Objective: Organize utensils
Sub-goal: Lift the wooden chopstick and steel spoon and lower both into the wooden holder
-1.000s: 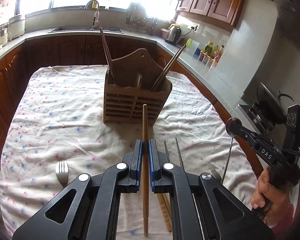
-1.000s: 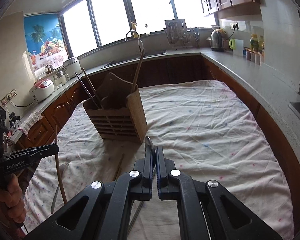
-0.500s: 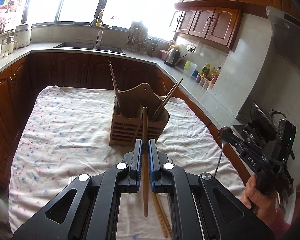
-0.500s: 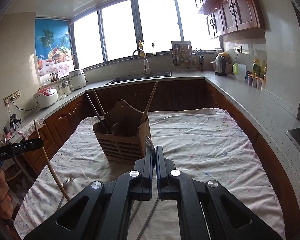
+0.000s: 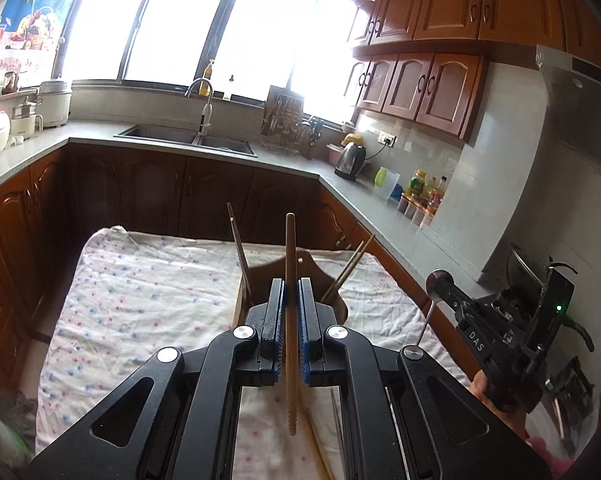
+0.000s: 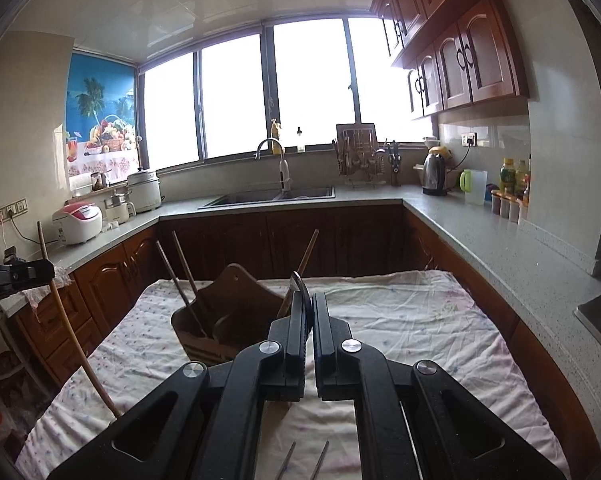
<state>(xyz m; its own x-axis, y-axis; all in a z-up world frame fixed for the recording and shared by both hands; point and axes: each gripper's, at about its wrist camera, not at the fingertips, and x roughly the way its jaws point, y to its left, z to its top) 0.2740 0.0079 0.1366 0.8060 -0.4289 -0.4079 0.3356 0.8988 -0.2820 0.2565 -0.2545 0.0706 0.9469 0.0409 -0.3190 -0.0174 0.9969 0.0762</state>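
Observation:
My left gripper point(image 5: 290, 284) is shut on a wooden chopstick point(image 5: 290, 248), whose thick end sticks up past the fingertips. Just beyond and below it stands the wooden utensil holder point(image 5: 308, 266), mostly hidden by the fingers, with several chopsticks leaning in it. My right gripper point(image 6: 310, 300) is shut on a metal utensil point(image 6: 298, 280); its rounded handle end pokes out above the pads and its thin shaft point(image 5: 426, 324) hangs down. From the right wrist view the holder point(image 6: 236, 308) sits ahead and to the left, and the left gripper point(image 6: 48, 272) holds its chopstick point(image 6: 72, 332) at the far left.
A flowered cloth point(image 5: 140, 300) covers the table. Loose chopsticks point(image 5: 316, 448) and metal utensils point(image 6: 288, 460) lie on it close to me. Dark wooden cabinets and a grey counter point(image 6: 500, 248) with sink, kettle and bottles surround the table. A hand point(image 5: 496, 392) holds the right gripper.
Both grippers have risen off the cloth with their utensils and tipped upward. The holder has dropped lower in both views and now sits partly behind the fingers.

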